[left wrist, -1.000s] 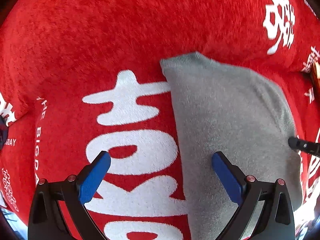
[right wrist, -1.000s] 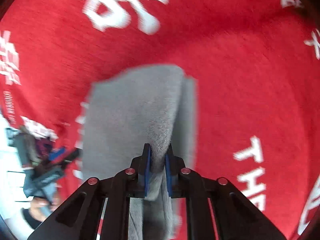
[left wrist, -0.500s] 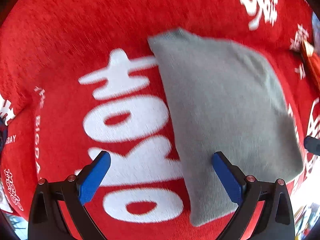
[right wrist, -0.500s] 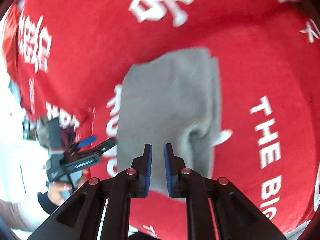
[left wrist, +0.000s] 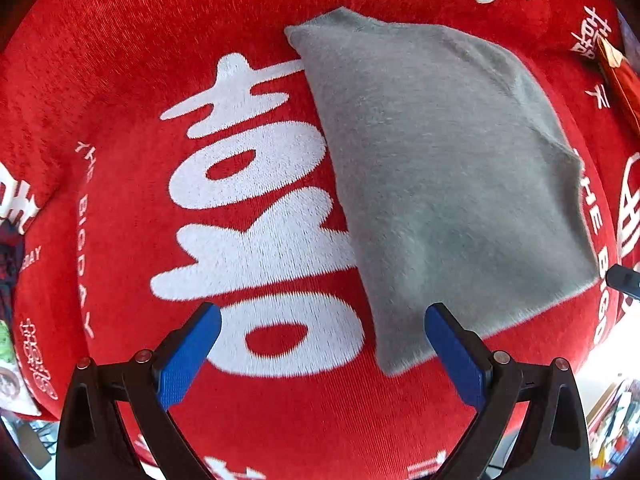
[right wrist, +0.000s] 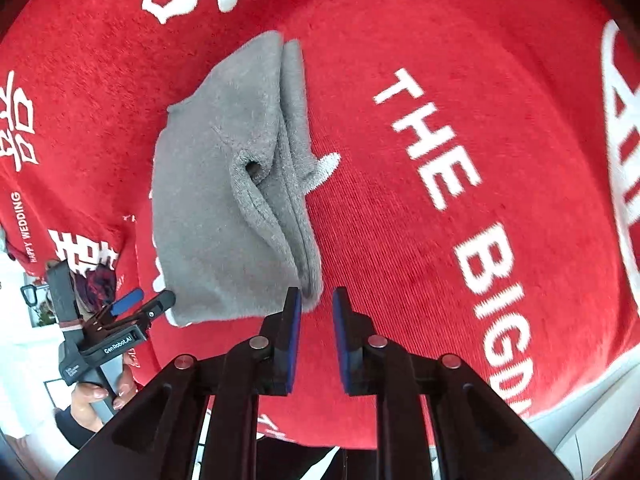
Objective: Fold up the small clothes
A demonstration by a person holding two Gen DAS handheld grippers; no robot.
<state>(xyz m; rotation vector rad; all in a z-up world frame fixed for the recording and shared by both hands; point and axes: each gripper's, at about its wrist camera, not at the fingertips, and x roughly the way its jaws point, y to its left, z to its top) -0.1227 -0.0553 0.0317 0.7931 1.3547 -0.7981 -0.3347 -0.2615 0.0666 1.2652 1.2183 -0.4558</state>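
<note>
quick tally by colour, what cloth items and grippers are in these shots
grey folded garment: 1
red blanket with white lettering: 1
black grippers with blue pads, left gripper and right gripper: 2, both empty
total: 4

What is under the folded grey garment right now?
The grey garment lies on the red blanket, covering part of its white lettering. Anything else beneath is hidden.
</note>
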